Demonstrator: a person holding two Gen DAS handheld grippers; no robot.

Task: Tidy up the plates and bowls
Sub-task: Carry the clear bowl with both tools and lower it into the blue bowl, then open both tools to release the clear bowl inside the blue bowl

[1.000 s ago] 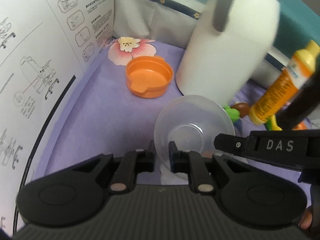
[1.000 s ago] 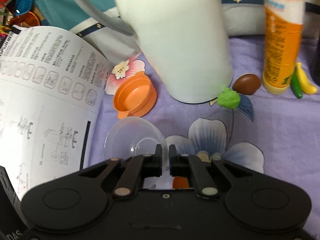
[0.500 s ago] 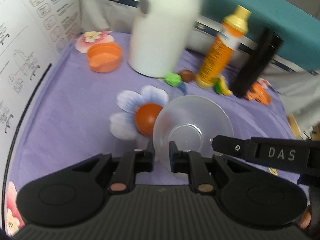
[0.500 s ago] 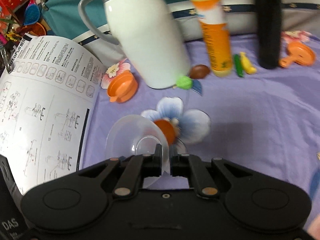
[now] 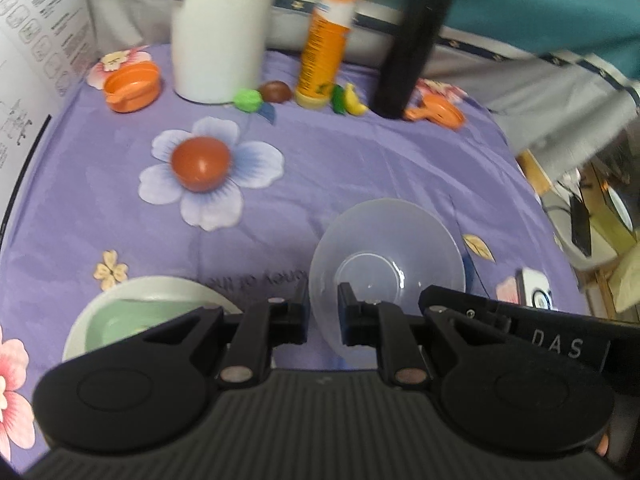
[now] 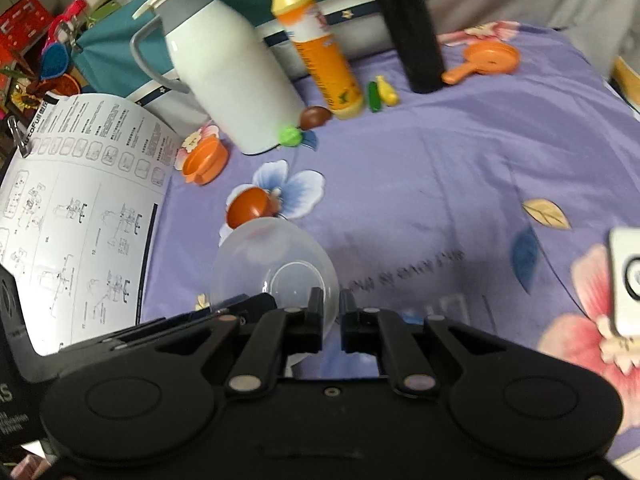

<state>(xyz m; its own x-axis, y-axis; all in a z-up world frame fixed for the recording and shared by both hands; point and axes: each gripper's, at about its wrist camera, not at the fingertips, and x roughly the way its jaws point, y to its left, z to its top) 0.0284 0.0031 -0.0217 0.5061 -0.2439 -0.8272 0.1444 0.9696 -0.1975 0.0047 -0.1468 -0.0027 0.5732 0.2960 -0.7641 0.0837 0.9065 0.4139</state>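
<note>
A clear plastic bowl [image 5: 386, 254] is pinched at its rim by both grippers and held above the purple flowered cloth [image 5: 360, 168]. My left gripper [image 5: 323, 308] is shut on its near left rim. My right gripper [image 6: 331, 312] is shut on its right rim; the bowl [image 6: 276, 268] shows there too. A white plate with a green centre [image 5: 132, 312] lies on the cloth at the lower left of the left wrist view. A small red-brown bowl [image 5: 201, 163] sits upside down on a printed flower. An orange bowl [image 5: 132, 86] stands at the back left.
A white jug [image 6: 228, 80], an orange bottle [image 6: 320, 48] and a black cylinder [image 6: 408, 24] stand along the back. Small toy foods [image 5: 344, 98] and an orange toy pan [image 6: 490, 60] lie near them. An instruction sheet [image 6: 76, 208] stands at the left. A white box [image 6: 624, 280] is at the right.
Both grippers have pulled back and to the right with the clear bowl, away from the jug. The white plate has come into the left wrist view.
</note>
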